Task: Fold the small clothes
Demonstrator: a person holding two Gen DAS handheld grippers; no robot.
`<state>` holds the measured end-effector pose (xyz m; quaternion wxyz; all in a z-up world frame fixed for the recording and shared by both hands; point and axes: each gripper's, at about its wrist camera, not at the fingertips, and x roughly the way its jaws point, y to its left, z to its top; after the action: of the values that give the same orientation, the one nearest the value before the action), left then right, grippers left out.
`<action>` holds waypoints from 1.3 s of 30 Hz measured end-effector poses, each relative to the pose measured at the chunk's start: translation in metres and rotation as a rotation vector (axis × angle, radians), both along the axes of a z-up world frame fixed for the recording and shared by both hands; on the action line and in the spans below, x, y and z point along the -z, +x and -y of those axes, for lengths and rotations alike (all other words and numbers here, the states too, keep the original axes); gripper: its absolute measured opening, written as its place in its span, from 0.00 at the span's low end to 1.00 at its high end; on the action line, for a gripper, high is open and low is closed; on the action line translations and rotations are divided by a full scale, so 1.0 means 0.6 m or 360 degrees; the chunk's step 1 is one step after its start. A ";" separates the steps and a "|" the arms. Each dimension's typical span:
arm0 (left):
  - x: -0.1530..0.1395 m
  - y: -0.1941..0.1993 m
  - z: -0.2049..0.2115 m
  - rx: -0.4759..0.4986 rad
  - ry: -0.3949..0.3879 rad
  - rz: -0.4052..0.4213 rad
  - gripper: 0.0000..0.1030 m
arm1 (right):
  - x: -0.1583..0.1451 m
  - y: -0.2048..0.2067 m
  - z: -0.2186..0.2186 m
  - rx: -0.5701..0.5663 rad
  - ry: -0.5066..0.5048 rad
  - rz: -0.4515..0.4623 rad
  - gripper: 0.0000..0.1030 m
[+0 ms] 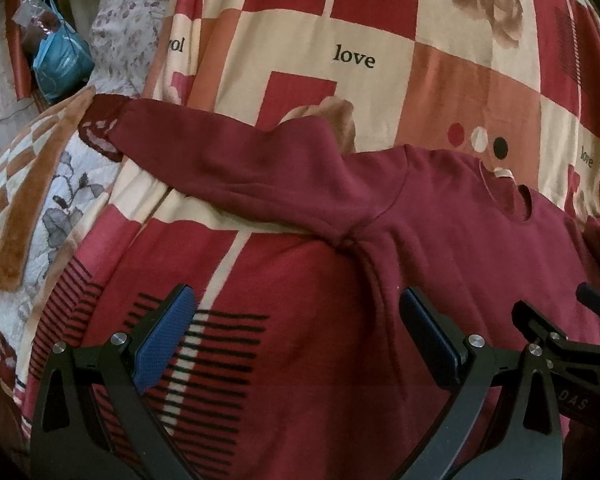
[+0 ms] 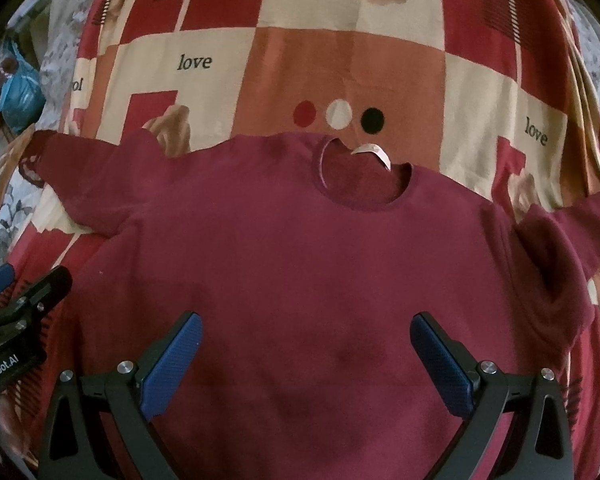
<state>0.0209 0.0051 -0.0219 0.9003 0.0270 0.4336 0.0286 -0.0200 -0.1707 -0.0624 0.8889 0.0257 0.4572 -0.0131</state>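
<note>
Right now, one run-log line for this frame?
phase: pre-fold | sweater: flat on bedspread, sleeves out, collar away from cameras | left gripper: open, at sweater's left edge | right gripper: open, over body | held: nothing

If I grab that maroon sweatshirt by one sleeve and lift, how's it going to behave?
Probably floppy: the maroon sweatshirt lies limp on the patterned bedspread, and its sleeve is bunched and creased at the armpit. The fabric looks thick, so it likely drags rather than flutters. The body would probably hang and trail behind the sleeve.

Dim, soft focus, fisheye-warped dark edges.
</note>
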 end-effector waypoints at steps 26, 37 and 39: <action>0.004 0.007 -0.011 -0.0040 -0.0002 -0.0018 0.99 | 0.006 0.011 -0.015 -0.0025 0.0007 0.0009 1.00; -0.016 0.066 -0.103 -0.0246 -0.0014 -0.0084 0.99 | 0.007 0.019 -0.008 -0.0038 0.0022 -0.0014 1.00; -0.020 0.091 -0.131 -0.0290 -0.0028 -0.0080 0.99 | 0.010 0.021 -0.007 -0.0038 0.0027 -0.0026 1.00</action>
<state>0.0754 0.0835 -0.0101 0.8830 -0.0198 0.4569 0.1060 -0.0072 -0.1664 -0.0687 0.8850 0.0277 0.4647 0.0010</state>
